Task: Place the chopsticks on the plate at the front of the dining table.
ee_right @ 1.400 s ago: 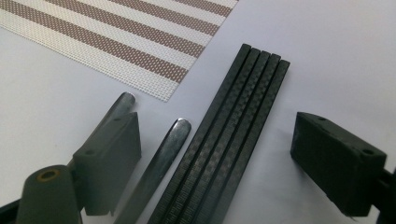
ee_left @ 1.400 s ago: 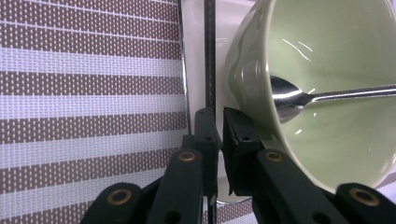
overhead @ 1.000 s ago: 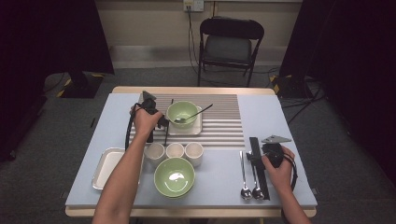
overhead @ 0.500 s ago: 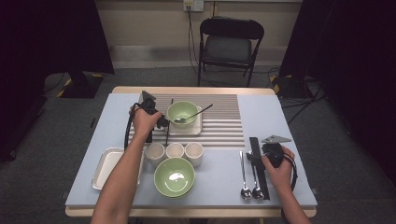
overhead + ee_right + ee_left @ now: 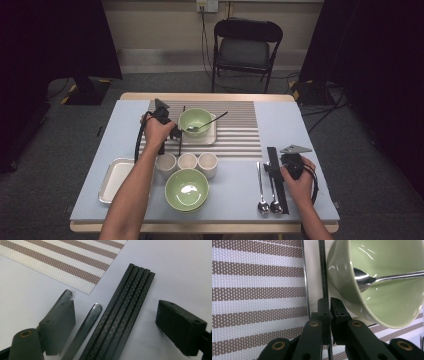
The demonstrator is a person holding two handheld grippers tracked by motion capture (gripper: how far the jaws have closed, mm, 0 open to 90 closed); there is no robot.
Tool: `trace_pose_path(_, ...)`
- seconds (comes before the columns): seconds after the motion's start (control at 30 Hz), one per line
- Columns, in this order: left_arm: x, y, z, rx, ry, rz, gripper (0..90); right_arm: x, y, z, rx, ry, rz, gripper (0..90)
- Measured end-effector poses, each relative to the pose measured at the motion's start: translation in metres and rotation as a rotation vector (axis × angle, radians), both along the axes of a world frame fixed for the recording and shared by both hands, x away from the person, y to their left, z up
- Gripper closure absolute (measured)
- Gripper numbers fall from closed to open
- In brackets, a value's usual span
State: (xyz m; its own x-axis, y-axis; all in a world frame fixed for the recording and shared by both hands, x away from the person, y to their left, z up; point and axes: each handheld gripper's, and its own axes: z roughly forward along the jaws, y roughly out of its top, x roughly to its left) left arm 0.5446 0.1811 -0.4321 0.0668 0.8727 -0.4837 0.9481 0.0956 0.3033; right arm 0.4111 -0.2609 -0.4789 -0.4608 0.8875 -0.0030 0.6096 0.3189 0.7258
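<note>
1. The left tool [image 5: 329, 302] is all but shut. Its jaws have just squeezed a little tighter on a thin black chopstick [image 5: 322, 270], which runs straight up between the pads.
2. That chopstick lies on the striped mat [image 5: 240, 130], just beside the rear green bowl [image 5: 195, 121]. The bowl sits on a white square plate [image 5: 212, 137] with a spoon [image 5: 207, 122] leaning in it.
3. Across the last second the high view hardly differs: both hands, the bowl and the chopstick sit where they were. The only change is the firmer pinch. I judge the grip is now being secured, with lifting or shifting the chopstick still to come.
4. The left hand [image 5: 157, 131] is palm down over the mat's left part, forearm stretched forward from the tabletop's [image 5: 300, 125] near edge, tool pointing toward the bowl.
5. The right tool [image 5: 118, 325] stands wide open and grips nothing. Its jaws straddle a bundle of black sticks [image 5: 125, 307] and one spoon handle [image 5: 87, 322].
6. The right hand [image 5: 295, 172] rests low on the tabletop at the near right, beside two spoons [image 5: 262, 192].
</note>
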Motion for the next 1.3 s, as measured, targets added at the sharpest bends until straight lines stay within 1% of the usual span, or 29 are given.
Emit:
trace_pose_path(0.03,0.0001,0.0006,-0.0008,-0.008,-0.004,0.009,86.3,0.0,0.0,0.0,0.0,0.0,0.0,14.8)
trace_pose_path(0.1,0.0006,0.001,-0.0014,-0.012,-0.004,0.003,85.3,-0.0001,0.0,0.0,0.0,0.0,0.001,14.9)
trace_pose_path(0.13,0.0006,0.0004,-0.0012,-0.017,-0.004,0.012,84.3,0.0,0.0,0.0,0.0,0.0,0.0,14.9)
trace_pose_path(0.17,0.0006,0.0012,-0.0012,-0.016,-0.007,0.006,84.1,0.0,-0.0001,0.0,-0.001,0.0,0.002,14.9)
trace_pose_path(0.2,0.0002,0.0016,-0.0008,-0.005,-0.003,0.003,83.9,0.0,0.0,0.0,0.0,0.0,0.0,14.9)
trace_pose_path(0.23,-0.0002,0.0018,-0.001,-0.008,0.0,-0.005,83.3,0.0,0.0,0.0,0.001,0.0,0.0,14.9)
trace_pose_path(0.27,-0.0011,-0.0002,-0.0011,-0.018,0.002,0.015,83.1,0.0,0.0001,0.0,0.002,0.001,-0.001,14.9)
trace_pose_path(0.33,-0.0025,-0.0008,-0.0022,-0.004,0.004,-0.003,82.8,0.0,0.0,0.0001,0.001,0.001,0.0,14.9)
trace_pose_path(0.37,-0.0031,0.0004,-0.0028,0.012,0.008,-0.021,83.1,0.0,0.0001,0.0001,0.002,0.001,-0.001,14.9)
trace_pose_path(0.4,-0.0037,-0.0016,-0.004,-0.007,0.013,0.0,83.4,0.0,0.0,0.0,0.0,0.0,0.0,14.9)
trace_pose_path(0.43,-0.0039,-0.002,-0.0053,-0.015,0.017,0.003,84.0,0.0,0.0,0.0,0.0,0.0,0.0,14.9)
trace_pose_path(0.47,-0.004,-0.002,-0.0062,-0.01,0.019,0.004,84.0,0.0,0.0,0.0,0.0,0.0,0.0,14.9)
trace_pose_path(0.5,-0.0035,-0.0019,-0.0074,-0.008,0.014,-0.002,84.3,-0.0001,-0.0001,0.0,-0.001,0.0,0.002,14.9)
trace_pose_path(0.53,-0.0036,-0.0023,-0.0073,-0.013,0.018,0.01,84.4,-0.0001,-0.0001,0.0,-0.001,0.0,0.002,14.9)
trace_pose_path(0.57,-0.0031,-0.0015,-0.0071,-0.003,0.008,0.01,84.8,-0.0001,-0.0001,0.0,-0.001,-0.001,0.002,14.9)
trace_pose_path(0.6,-0.0029,-0.0024,-0.0072,-0.008,0.008,0.029,85.3,0.0,-0.0002,0.0,-0.001,-0.001,0.002,14.9)
trace_pose_path(0.67,-0.0022,-0.001,-0.0076,-0.013,0.014,0.022,85.4,0.0,0.0,0.0,0.001,0.0,0.0,14.9)
trace_pose_path(0.7,-0.0017,0.0002,-0.0082,-0.008,0.005,0.013,85.3,0.0,0.0001,0.0,0.002,0.001,-0.001,14.9)
trace_pose_path(0.73,-0.0015,0.0009,-0.0083,-0.013,0.007,0.01,85.4,0.0,0.0,0.0,0.001,0.0,0.0,14.8)
trace_pose_path(0.77,-0.0012,0.0006,-0.0083,-0.02,0.009,0.018,85.4,0.0,0.0001,0.0,0.002,0.001,-0.001,14.9)
trace_pose_path(0.8,-0.0008,0.0005,-0.0087,-0.018,0.003,0.027,85.4,0.0,0.0,0.0,0.001,0.0,0.0,14.9)
trace_pose_path(0.83,0.0001,0.0003,-0.0094,-0.028,-0.001,0.032,85.4,0.0,0.0001,0.0,0.002,0.001,-0.001,14.9)
trace_pose_path(0.9,0.001,0.0012,-0.0099,-0.026,-0.003,0.02,85.4,0.0,-0.0001,0.0,0.001,0.0,0.001,14.8)
trace_pose_path(1.0,0.0022,-0.0005,-0.0103,-0.029,-0.011,0.043,85.3,0.0,0.0,0.0,0.001,0.0,0.0,14.9)
trace_pose_path(1.13,0.0018,-0.0001,-0.0095,-0.019,-0.007,0.034,83.6,0.0001,-0.0001,-0.0001,0.001,-0.001,0.001,14.9)
trace_pose_path(1.2,0.0014,-0.0002,-0.0089,-0.027,-0.014,0.045,83.0,0.0001,0.0,0.0,0.002,0.0,0.0,14.9)
trace_pose_path(1.27,0.001,0.0018,-0.0076,-0.026,-0.011,0.025,82.8,0.0,0.0,0.0,0.002,0.0,-0.001,14.9)
trace_pose_path(1.3,0.0008,0.0017,-0.007,-0.024,-0.015,0.033,82.8,0.0,0.0,0.0,0.001,0.0,0.0,14.9)
